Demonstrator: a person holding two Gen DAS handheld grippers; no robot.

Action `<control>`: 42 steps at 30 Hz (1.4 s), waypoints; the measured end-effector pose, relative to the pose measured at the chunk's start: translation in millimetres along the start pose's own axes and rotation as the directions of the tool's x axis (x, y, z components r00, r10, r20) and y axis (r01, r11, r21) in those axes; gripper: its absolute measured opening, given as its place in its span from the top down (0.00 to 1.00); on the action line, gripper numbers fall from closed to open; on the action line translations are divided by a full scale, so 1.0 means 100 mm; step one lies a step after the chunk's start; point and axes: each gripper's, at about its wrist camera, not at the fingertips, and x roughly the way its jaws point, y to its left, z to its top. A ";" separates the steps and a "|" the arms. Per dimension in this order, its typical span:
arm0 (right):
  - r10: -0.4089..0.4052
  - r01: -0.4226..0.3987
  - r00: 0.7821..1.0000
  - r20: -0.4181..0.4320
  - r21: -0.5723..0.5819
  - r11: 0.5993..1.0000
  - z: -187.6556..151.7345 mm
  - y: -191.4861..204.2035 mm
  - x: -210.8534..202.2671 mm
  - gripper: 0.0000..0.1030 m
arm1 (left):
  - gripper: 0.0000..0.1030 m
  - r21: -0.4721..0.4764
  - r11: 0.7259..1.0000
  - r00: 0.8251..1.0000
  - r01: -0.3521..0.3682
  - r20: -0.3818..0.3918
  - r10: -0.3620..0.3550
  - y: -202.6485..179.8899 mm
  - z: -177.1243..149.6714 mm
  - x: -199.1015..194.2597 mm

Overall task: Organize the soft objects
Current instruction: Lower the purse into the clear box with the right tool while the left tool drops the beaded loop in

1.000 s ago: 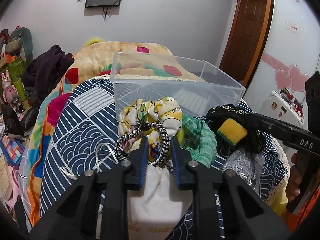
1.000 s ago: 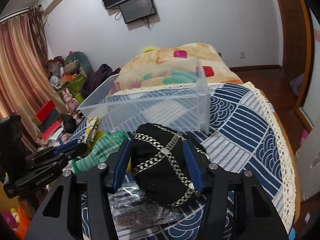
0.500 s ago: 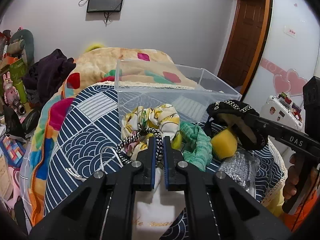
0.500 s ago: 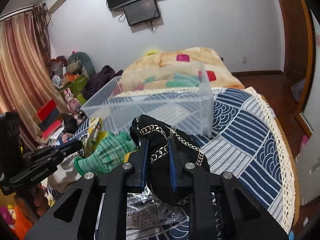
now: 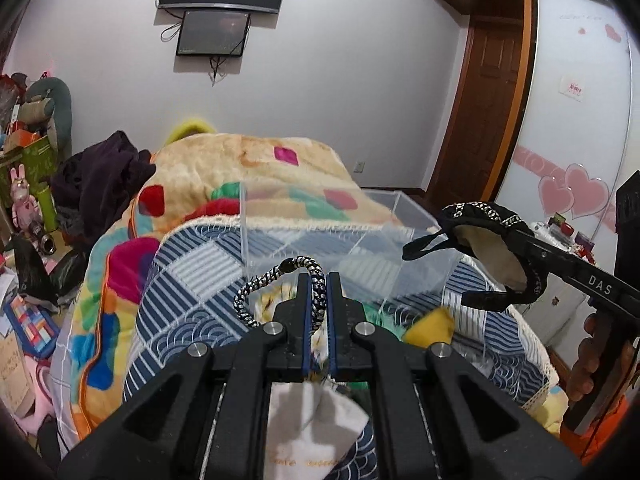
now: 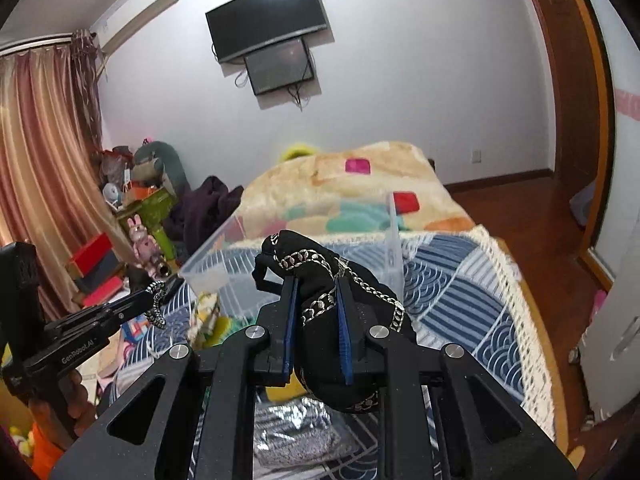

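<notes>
The left gripper [image 5: 319, 280] is being held with its blue-padded fingers pressed together on a black-and-white braided hair tie [image 5: 280, 288], whose loop is hanging out to the left of the fingers, lifted clear of the bed. The right gripper [image 6: 316, 284] is being held clamped on a black fabric pouch [image 6: 320, 276] trimmed with silver chain, its bulk bulging between and beneath the fingers; in the left wrist view the pouch [image 5: 488, 224] is seen raised near the right edge of the clear plastic bin [image 5: 360, 236]. The bin is being carried by the blue-and-white patterned bedspread [image 6: 460, 292], fringed in cream along its right edge. Near the front edge of the bedspread, a white cloth [image 5: 316, 428], a yellow sponge [image 5: 430, 322] and a silvery glittery piece [image 6: 296, 428] are lying below the grippers. A fleecy blanket [image 5: 260, 168] with coloured patches is piled behind the bin. On the white wall a television [image 6: 268, 16] is mounted, striped curtains [image 6: 36, 168] are hanging at the left, and a wooden door [image 5: 484, 108] is standing at the right.
</notes>
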 end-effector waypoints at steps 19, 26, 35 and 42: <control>-0.018 0.022 0.999 0.036 -0.103 0.994 0.61 0.14 0.56 0.84 | 0.95 0.102 0.995 0.999 0.004 -0.054 0.001 -0.03 0.64 0.56; -0.044 0.036 0.997 -0.062 -0.119 0.992 0.56 0.11 0.90 0.84 | 0.95 0.145 0.989 0.988 -0.012 -0.148 0.034 -0.12 0.66 0.98; -0.086 0.054 0.973 -0.212 -0.154 0.987 0.46 0.04 1.25 0.84 | 0.95 0.171 0.985 0.956 -0.001 -0.288 0.051 -0.13 0.60 1.50; -0.127 0.067 0.943 -0.309 -0.199 0.978 0.34 0.01 1.42 0.84 | 0.95 0.190 0.982 0.942 0.007 -0.331 0.058 -0.14 0.53 1.63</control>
